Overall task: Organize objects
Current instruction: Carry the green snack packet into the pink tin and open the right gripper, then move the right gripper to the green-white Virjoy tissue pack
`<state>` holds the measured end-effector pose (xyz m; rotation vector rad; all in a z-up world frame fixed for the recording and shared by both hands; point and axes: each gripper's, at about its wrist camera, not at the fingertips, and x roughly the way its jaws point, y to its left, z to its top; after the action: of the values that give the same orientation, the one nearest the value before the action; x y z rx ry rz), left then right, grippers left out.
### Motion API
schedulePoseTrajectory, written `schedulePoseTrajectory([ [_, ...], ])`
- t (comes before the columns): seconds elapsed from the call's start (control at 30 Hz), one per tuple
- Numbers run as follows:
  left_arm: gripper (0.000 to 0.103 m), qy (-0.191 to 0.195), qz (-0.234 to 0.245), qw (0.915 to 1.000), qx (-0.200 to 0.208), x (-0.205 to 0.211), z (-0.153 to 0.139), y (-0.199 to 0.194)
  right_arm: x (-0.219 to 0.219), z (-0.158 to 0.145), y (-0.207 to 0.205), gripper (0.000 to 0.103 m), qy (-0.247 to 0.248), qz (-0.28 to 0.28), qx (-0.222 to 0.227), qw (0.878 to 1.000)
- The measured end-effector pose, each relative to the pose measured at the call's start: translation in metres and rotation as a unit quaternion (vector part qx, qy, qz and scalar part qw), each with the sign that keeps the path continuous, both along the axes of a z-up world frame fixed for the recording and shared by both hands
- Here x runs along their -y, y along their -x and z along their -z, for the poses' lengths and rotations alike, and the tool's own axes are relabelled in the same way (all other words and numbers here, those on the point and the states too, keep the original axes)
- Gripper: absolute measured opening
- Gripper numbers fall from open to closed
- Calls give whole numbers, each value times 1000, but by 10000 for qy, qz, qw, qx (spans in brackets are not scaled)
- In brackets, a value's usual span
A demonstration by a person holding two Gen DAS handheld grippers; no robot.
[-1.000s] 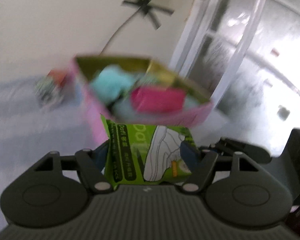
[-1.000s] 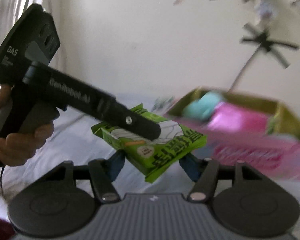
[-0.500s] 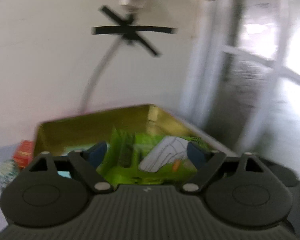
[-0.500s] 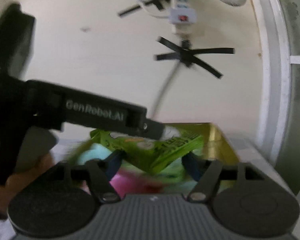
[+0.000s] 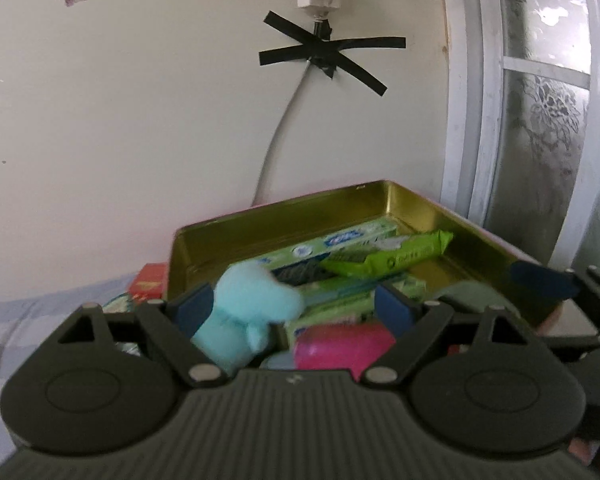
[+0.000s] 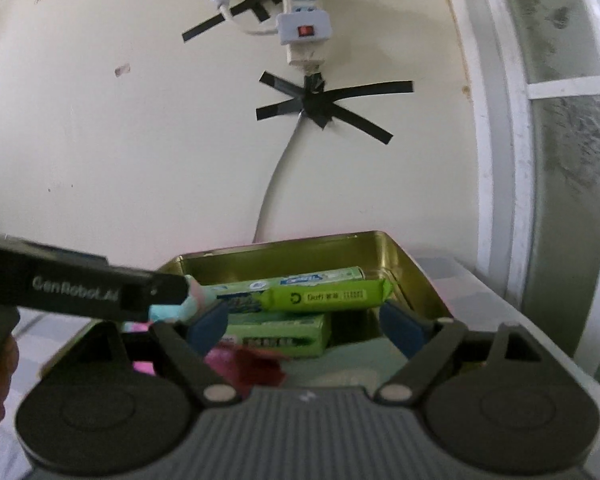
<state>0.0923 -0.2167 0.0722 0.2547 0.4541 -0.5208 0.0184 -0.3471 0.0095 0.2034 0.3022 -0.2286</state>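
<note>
The green wipes packet [image 5: 388, 258] [image 6: 328, 295] lies inside the gold-lined tin box [image 5: 284, 212] [image 6: 404, 268], on top of green toothpaste boxes [image 5: 340, 242] [image 6: 284, 330]. A light blue plush toy [image 5: 248, 312] and a pink item [image 5: 340, 346] also sit in the box. My left gripper [image 5: 292, 306] is open and empty over the box's near side, around the plush. My right gripper [image 6: 304, 322] is open and empty just in front of the packet. The left gripper's body [image 6: 80, 290] shows at the left of the right wrist view.
The box stands against a cream wall with a taped cable [image 5: 324, 54] and a power strip [image 6: 304, 28]. A window frame [image 5: 480, 120] is to the right. A small red box [image 5: 148, 282] lies left of the tin on the pale bedsheet [image 5: 20, 312].
The left gripper carried the green packet to the box, opened, and let it go. The packet now rests inside the box. Both grippers moved closer to the box.
</note>
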Motion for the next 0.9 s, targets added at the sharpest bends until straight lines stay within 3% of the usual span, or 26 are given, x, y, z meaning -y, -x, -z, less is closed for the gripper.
schedulePoseTrajectory([
  [0.33,91,219,-87,9997,-31,-55,0,35,-29,-7,74,91,-649,503,304,9962],
  [0.67,92,289,-313,9990,-97,-102,15,51,-56,-10,78,90,-1241,446,100,9912],
  [0.9,94,322,-482,9983,-45,-128,21,48,-83,-14,73,87,-1140,276,19,9931],
])
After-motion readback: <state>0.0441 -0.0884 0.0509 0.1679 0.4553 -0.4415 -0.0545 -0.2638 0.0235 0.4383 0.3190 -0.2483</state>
